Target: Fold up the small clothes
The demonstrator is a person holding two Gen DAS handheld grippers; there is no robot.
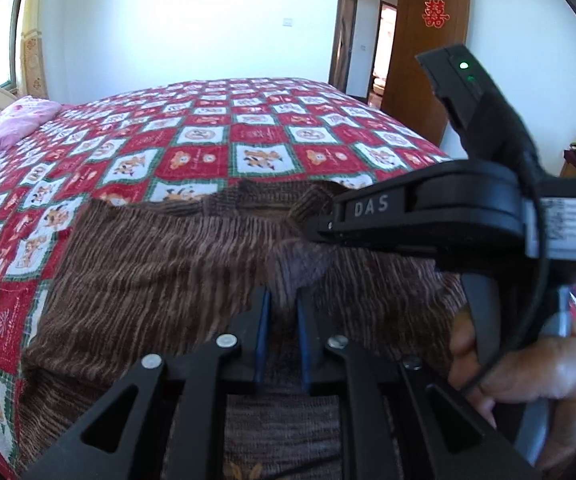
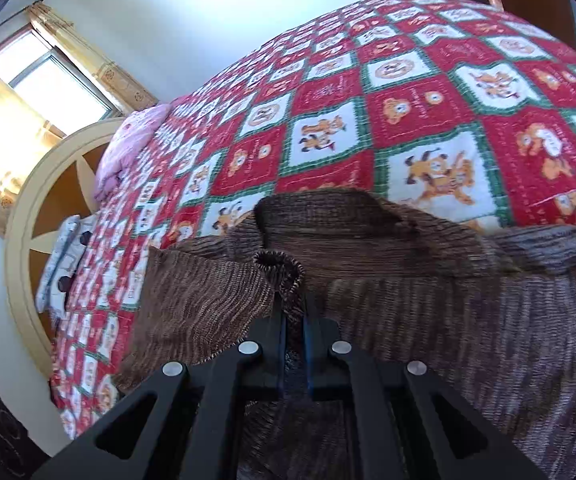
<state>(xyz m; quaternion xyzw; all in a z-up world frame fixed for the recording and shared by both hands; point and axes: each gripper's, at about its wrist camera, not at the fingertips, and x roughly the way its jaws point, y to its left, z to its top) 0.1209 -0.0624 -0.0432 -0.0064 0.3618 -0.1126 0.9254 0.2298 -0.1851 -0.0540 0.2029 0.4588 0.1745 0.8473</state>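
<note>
A brown striped knit garment [image 1: 160,264] lies spread on the bed; it also fills the lower right wrist view [image 2: 468,320]. My left gripper [image 1: 282,300] is shut on a fold of this garment, which bunches up between its blue pads. My right gripper [image 2: 294,312] is shut on a rolled edge of the garment and lifts it slightly. The right gripper's black body [image 1: 428,208] crosses the left wrist view at right, its tip over the garment's far edge, with the person's hand [image 1: 528,364] on its handle.
The bed has a red, white and green cartoon quilt [image 1: 208,136]. A pink pillow [image 1: 12,128] lies at its head, near a round cream headboard [image 2: 32,220]. A brown open door [image 1: 424,56] stands beyond the bed. Curtains and a window [image 2: 48,76] are at left.
</note>
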